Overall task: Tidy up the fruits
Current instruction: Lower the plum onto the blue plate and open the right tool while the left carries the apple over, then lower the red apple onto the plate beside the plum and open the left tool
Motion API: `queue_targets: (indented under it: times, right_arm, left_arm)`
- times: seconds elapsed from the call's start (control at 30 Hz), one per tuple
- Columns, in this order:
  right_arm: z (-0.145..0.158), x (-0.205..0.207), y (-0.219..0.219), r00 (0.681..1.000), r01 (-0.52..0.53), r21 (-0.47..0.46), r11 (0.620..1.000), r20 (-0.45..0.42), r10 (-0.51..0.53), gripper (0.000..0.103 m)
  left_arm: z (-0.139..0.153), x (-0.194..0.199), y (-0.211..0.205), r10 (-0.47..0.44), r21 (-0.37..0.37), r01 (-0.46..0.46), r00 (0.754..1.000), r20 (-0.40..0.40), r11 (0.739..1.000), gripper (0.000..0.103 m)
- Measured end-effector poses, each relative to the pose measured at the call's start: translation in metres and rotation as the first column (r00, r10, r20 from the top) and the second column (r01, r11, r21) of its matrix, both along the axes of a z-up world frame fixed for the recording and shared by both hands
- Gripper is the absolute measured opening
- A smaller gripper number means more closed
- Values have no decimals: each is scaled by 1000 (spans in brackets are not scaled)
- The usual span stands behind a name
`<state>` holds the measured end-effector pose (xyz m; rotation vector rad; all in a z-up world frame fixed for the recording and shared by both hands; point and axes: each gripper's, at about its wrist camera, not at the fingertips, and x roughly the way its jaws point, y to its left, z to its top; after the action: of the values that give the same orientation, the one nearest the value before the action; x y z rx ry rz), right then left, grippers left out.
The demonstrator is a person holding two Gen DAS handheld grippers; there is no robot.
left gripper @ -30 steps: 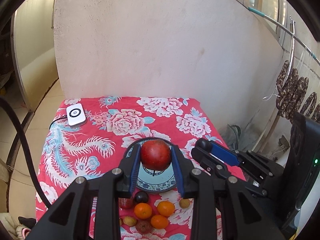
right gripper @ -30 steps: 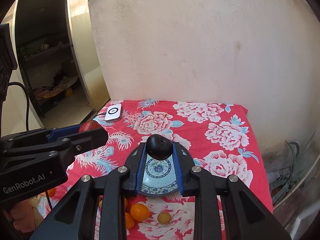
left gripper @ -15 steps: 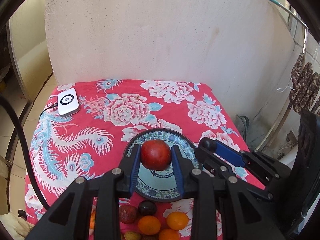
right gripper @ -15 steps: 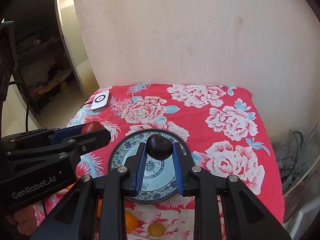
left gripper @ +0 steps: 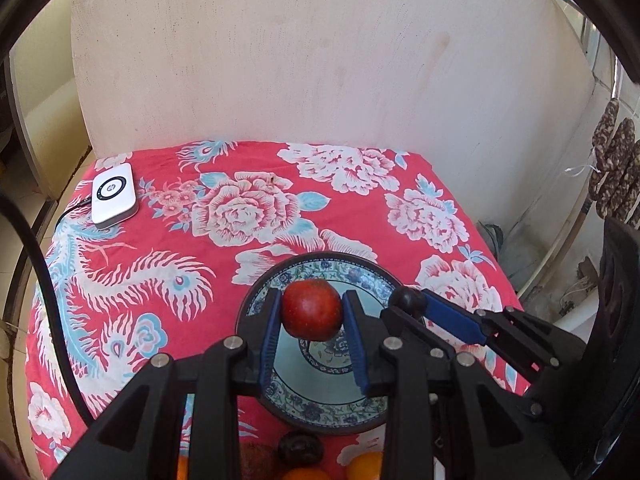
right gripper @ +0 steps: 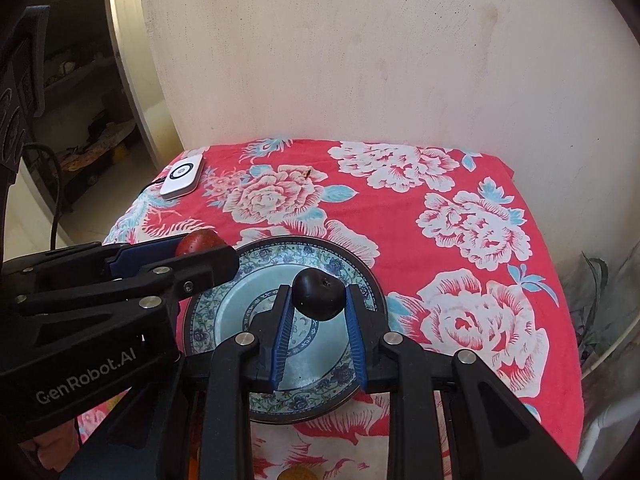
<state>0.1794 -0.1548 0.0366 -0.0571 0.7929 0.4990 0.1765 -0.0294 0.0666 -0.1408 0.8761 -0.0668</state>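
My left gripper (left gripper: 311,312) is shut on a red apple (left gripper: 311,309) and holds it over the blue patterned plate (left gripper: 304,408). My right gripper (right gripper: 319,300) is shut on a dark plum (right gripper: 318,295) and holds it over the same plate (right gripper: 224,308). The right gripper with the plum (left gripper: 407,299) shows at the plate's right rim in the left wrist view. The left gripper with the apple (right gripper: 198,241) shows at the plate's left rim in the right wrist view. Loose fruit lies below the plate: a dark fruit (left gripper: 300,449) and oranges (left gripper: 366,465), partly hidden by my fingers.
The table wears a red floral cloth (left gripper: 248,208) and stands against a pale wall. A white device (left gripper: 113,195) with a cable lies at the far left corner. Dried sausages (left gripper: 616,168) hang at the right. The cloth drops off at the right edge (right gripper: 560,320).
Both grippers have moved forward and down over the plate with their fruits still held. The plate looks larger and the loose fruits have slid toward the bottom edge.
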Motion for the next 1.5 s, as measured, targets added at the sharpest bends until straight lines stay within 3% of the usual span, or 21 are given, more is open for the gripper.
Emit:
queue_targets:
  times: [1.03, 1.1, 1.17, 1.5]
  right_arm:
    - [-28, 5, 3, 999, -20, -36, 999, -49, 18, 29]
    - [-29, 6, 1, 998, -18, -30, 999, -54, 16, 32]
    - [-29, 6, -1, 998, -14, -12, 1000, -55, 14, 43]
    - [-24, -4, -2, 999, -19, -16, 1000, -38, 19, 54]
  left_arm:
    - [-32, 11, -6, -23, -3, 23, 998, -55, 1000, 32]
    - [-33, 12, -6, -23, -3, 22, 998, -60, 1000, 32]
    - [-34, 11, -6, -17, 8, 17, 998, -63, 1000, 32]
    - [-35, 5, 0, 17, 2, -17, 996, -85, 1000, 32]
